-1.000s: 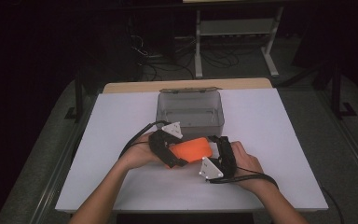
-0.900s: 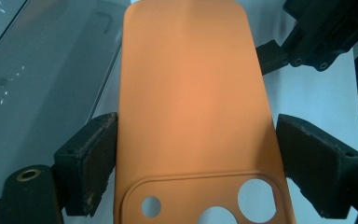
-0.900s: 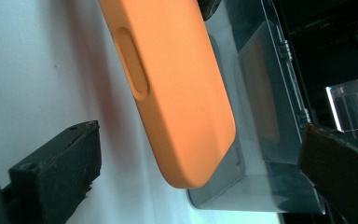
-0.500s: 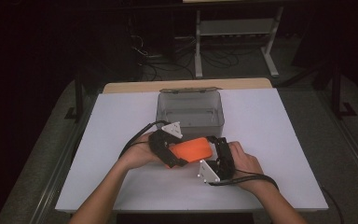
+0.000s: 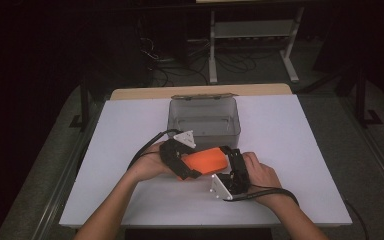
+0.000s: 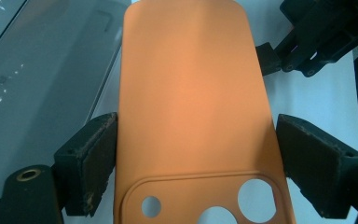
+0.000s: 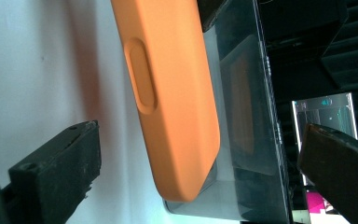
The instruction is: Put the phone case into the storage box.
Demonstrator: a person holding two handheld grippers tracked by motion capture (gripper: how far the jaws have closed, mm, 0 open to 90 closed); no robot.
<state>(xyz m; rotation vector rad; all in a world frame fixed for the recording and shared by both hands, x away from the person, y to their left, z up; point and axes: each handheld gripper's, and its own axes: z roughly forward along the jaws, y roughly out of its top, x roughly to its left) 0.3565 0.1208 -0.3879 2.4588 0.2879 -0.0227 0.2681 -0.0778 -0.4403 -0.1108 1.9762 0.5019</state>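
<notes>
1. While I flip between this and the shots from a second back, barely anything differs: both hands sit in the same spot near the middle of the white tabletop (image 5: 300,150), and the orange phone case (image 5: 206,161) hangs between them at the same slant.
2. Left hand-held gripper (image 5: 182,162) is clamped on the case. In the left gripper view its two black pads (image 6: 91,161) sit against the long edges of the case (image 6: 191,107) near the camera cutout, so it's a wide grip, same as before.
3. Right hand-held gripper (image 5: 230,167) is the open one. In the right gripper view the jaws stand well apart, and the rounded end of the case (image 7: 177,107) pokes in between them without touching either pad.
4. Case is held up off the tabletop, just in front of the clear plastic box (image 5: 204,120), which hasn't budged either.
5. Hard to make out: from the high view the jaws of both grippers blur into black blobs. The camera cutout end is cut off at the bottom of the left gripper view. Can't tell what, if anything, is in the box.
</notes>
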